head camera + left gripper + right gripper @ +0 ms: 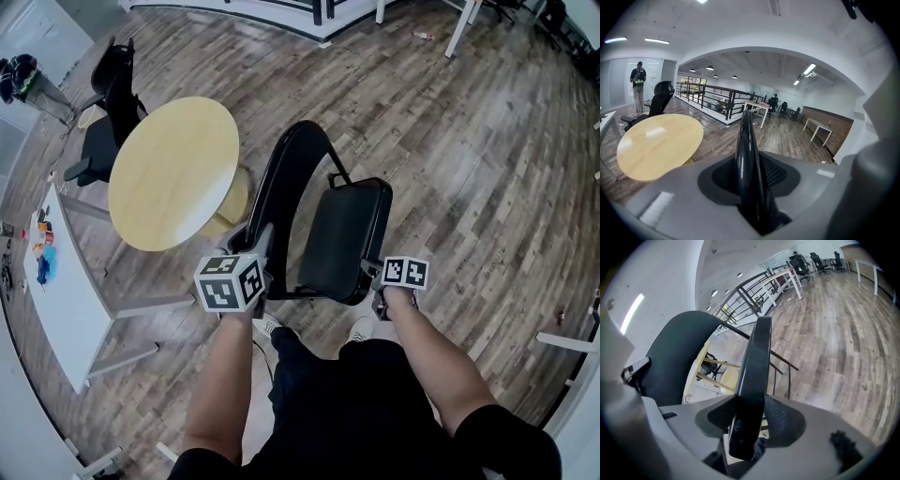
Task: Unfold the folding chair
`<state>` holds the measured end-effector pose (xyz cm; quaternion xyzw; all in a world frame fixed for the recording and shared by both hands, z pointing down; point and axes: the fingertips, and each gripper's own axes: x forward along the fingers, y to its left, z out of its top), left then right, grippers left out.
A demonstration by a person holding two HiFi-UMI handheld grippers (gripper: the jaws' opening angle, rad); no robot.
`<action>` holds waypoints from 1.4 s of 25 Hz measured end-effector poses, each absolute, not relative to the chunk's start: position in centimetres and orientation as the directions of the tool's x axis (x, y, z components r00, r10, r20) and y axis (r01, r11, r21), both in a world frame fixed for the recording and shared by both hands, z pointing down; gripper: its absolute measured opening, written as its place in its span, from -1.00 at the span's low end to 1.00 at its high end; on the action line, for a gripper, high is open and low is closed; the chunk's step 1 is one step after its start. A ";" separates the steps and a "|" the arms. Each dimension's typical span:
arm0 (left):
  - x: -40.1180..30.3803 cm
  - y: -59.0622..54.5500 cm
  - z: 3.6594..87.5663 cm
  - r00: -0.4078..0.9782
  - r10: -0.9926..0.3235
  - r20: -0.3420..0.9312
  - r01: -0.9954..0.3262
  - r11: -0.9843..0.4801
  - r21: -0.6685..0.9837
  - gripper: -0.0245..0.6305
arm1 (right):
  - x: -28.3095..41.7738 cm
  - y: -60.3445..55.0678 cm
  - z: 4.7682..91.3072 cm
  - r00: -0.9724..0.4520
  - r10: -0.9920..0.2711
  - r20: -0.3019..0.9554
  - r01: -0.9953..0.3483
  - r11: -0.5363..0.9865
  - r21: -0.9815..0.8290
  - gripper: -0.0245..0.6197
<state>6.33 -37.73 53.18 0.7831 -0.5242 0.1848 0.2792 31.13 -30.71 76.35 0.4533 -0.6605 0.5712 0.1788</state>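
1. Head view: black folding chair (323,225) stands half-folded on the wood floor beside a round table (173,173). The left gripper (262,251) is at its back tube, the right gripper (375,274) at the seat's side.
2. Left gripper view: jaws are clenched on the glossy back tube (744,154), which looks stiff and probably slippery.
3. Right gripper view: jaws grasp a flat frame bar (754,380), rigid and likely the surer hold.

left: round table (173,173) beside chair (347,239) | right: open floor (487,187)
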 end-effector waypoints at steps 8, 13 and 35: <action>4.1 -38.5 55.6 0.353 -0.724 0.592 -0.936 -0.269 0.229 -0.52 | 35.4 -29.1 79.2 -0.526 -0.391 0.755 -0.786 -0.115 -0.607 -0.30; 2.6 -38.8 57.5 0.356 -0.724 0.591 -0.934 -0.259 0.245 -0.50 | 37.9 -28.1 81.4 -0.513 -0.408 0.755 -0.781 -0.143 -0.607 -0.30; 8.2 -36.9 68.0 0.522 -0.640 0.564 -0.848 -0.315 0.427 -0.54 | 52.3 -25.0 96.4 -0.318 -0.396 0.861 -0.867 -0.245 -0.433 -0.91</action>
